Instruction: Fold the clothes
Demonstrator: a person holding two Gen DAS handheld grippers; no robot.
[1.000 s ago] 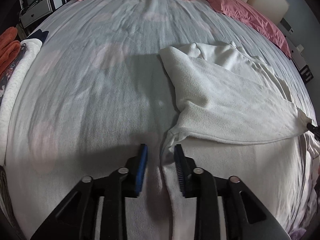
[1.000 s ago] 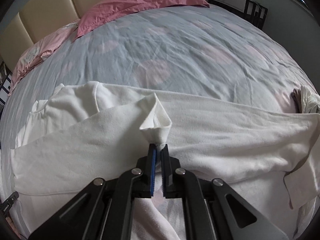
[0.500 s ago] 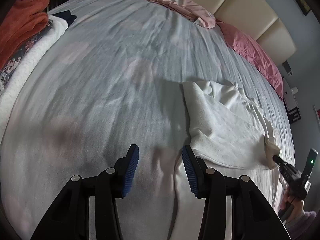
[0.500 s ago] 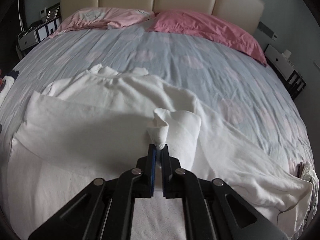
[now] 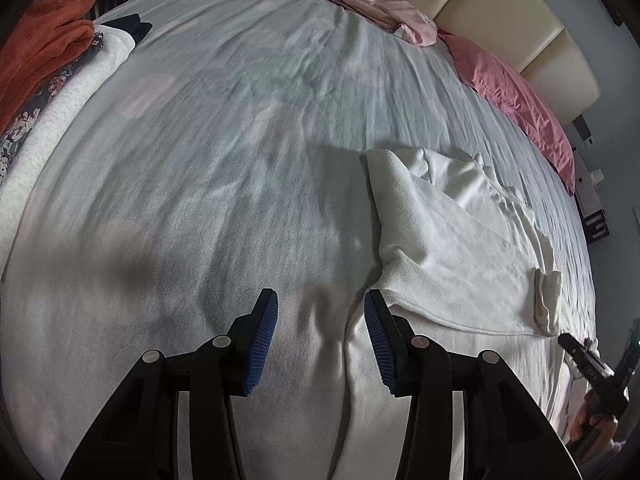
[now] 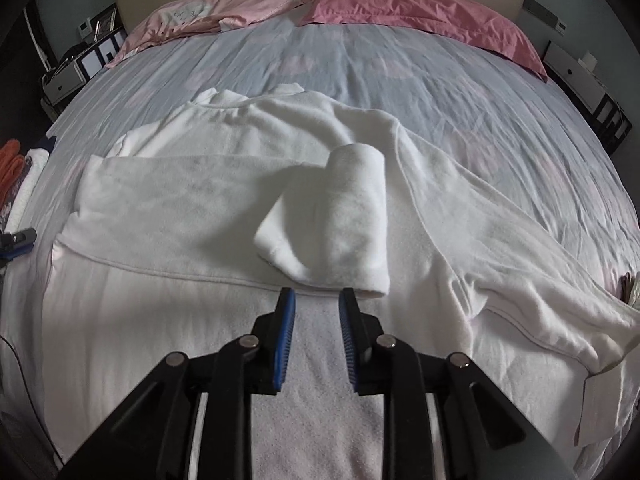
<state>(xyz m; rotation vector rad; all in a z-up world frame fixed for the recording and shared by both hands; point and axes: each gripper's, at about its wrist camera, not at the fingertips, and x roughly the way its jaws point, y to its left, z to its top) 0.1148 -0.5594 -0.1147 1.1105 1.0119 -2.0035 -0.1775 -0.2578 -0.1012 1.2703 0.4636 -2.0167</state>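
A white long-sleeved garment (image 6: 208, 184) lies flat on the bed. One sleeve is folded across its body, and the cuff end (image 6: 336, 224) lies on top. The other sleeve (image 6: 520, 248) stretches out to the right. My right gripper (image 6: 317, 304) is open and empty just before the cuff. My left gripper (image 5: 320, 308) is open and empty at the garment's left edge (image 5: 448, 240), its right finger over the cloth. The right gripper (image 5: 584, 360) shows at the far right of the left wrist view.
The bed has a pale grey sheet (image 5: 208, 152), with pink pillows (image 6: 400, 8) at a cream headboard. A stack of folded clothes (image 5: 44, 80), orange on top, lies at the bed's left edge. Nightstands (image 6: 580, 76) stand on both sides of the bed.
My right gripper has opened and let go of the sleeve cuff, which now lies on the garment. My left gripper has opened wider and turned left.
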